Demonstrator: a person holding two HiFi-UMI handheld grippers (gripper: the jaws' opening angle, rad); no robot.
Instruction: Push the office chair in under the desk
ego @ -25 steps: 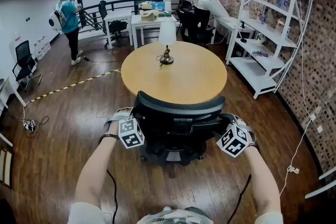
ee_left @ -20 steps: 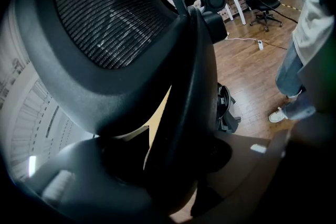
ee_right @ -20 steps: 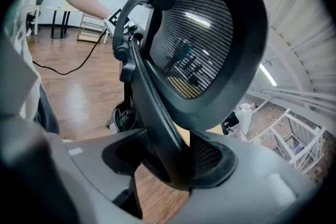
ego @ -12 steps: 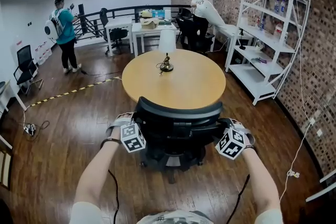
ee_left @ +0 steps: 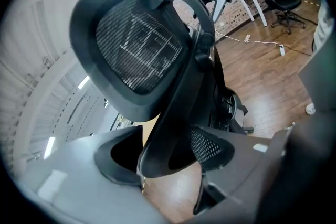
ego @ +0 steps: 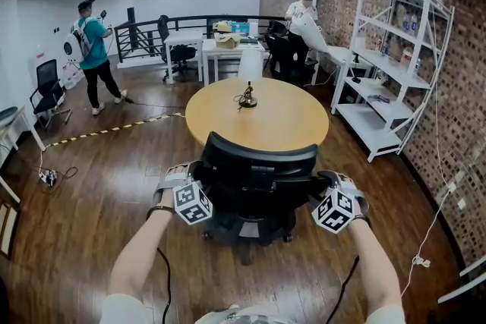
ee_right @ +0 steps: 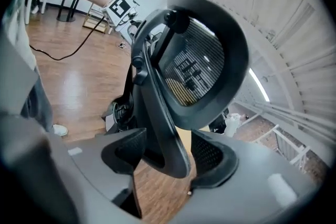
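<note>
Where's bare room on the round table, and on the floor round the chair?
The round table is bare except for the lamp near its far edge; the office chair crowds its near edge. Wide bare floor lies left of the chair. The right side is tighter, between table and white shelving.

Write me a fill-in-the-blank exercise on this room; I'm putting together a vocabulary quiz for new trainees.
1. The black office chair stands close to a ____ wooden table.
2. The only thing standing on the table is a ____.
3. The white shelving unit stands against a ____ wall.
4. The person in the teal shirt is at the far ____ of the head view.

Missing words: round; lamp; brick; left.
</note>
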